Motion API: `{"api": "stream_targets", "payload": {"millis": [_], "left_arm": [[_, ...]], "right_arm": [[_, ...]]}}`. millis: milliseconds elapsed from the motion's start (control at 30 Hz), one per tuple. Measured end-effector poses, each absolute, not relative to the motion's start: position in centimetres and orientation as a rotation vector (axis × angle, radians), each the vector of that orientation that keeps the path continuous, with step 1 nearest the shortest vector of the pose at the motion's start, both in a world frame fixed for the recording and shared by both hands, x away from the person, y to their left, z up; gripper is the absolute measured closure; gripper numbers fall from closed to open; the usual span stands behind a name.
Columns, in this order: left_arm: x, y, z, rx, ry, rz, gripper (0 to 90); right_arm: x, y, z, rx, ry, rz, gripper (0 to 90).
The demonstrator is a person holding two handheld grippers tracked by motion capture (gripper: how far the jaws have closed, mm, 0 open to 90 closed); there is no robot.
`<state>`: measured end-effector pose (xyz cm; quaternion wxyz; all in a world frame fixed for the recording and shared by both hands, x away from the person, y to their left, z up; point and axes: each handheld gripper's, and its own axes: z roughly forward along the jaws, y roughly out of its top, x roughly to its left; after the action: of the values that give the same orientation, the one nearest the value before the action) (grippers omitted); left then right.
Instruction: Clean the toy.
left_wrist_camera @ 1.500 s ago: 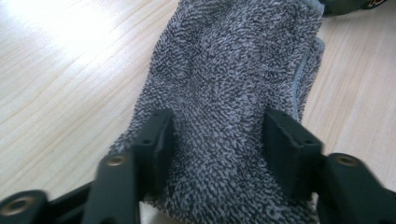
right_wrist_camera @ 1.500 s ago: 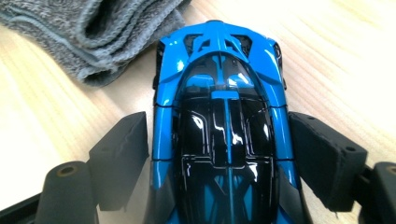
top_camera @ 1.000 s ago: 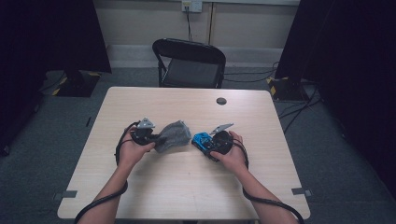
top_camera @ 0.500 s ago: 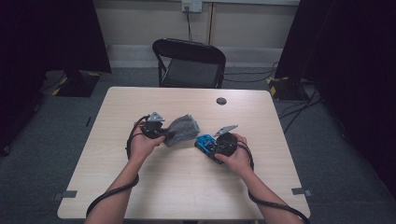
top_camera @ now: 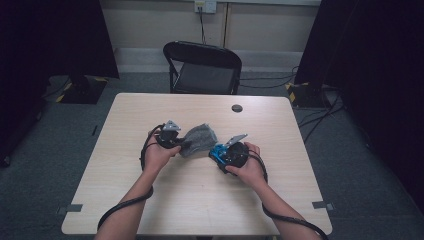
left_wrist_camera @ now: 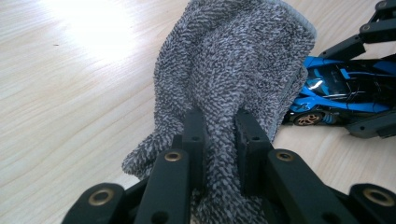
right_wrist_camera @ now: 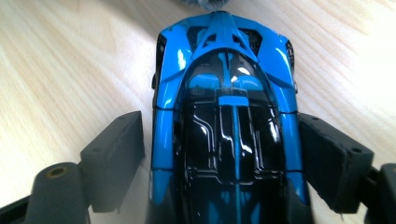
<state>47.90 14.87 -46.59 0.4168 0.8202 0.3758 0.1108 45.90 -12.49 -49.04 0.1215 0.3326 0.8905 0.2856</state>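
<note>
Left gripper [left_wrist_camera: 219,135] clamped on a fold of the grey cloth [left_wrist_camera: 233,60] — cloth raised off the wooden table [top_camera: 200,200], hanging just beside the blue toy car [right_wrist_camera: 224,116]. Right gripper [right_wrist_camera: 222,154] straddling the car, jaws just opening: left pad clear of the bodywork by a visible gap, right pad close against the flank — contact there cannot be told. Car at table centre, between both hands.

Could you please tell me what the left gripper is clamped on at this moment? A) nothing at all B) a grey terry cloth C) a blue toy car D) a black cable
B: in the left gripper view, the left gripper has its jaws pinched shut on a fold of the grey terry cloth, while the blue toy car sits between the jaws of the right gripper.
</note>
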Motion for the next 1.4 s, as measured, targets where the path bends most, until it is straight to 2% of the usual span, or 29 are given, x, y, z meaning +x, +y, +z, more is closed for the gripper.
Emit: {"api": "stream_targets", "payload": {"millis": [33, 467, 667, 833, 1400], "left_arm": [[47.9, 14.8, -46.7, 2.061, 0.943, 0.277, 77.1], [48.7, 13.8, -46.0, 2.018, 0.991, 0.327, 76.9], [49.2, 12.6, -45.8, 2.012, 1.014, 0.3, 76.8], [49.0, 11.8, -45.7, 2.039, 0.962, 0.259, 76.8], [47.3, 14.1, -45.1, 2.041, 0.911, 0.17, 77.0]], "right_arm": [[45.9, -12.6, -49.0, 0.98, 2.581, 0.844, 25.7], [45.7, -13.2, -47.9, 1.006, 2.6, 0.872, 26.1], [44.7, -12.1, -46.6, 0.904, 2.62, 0.887, 26.1], [44.2, -11.1, -45.9, 0.863, 2.607, 0.919, 26.1], [45.4, -12.0, -45.7, 0.936, 2.557, 0.87, 26.1]]}}
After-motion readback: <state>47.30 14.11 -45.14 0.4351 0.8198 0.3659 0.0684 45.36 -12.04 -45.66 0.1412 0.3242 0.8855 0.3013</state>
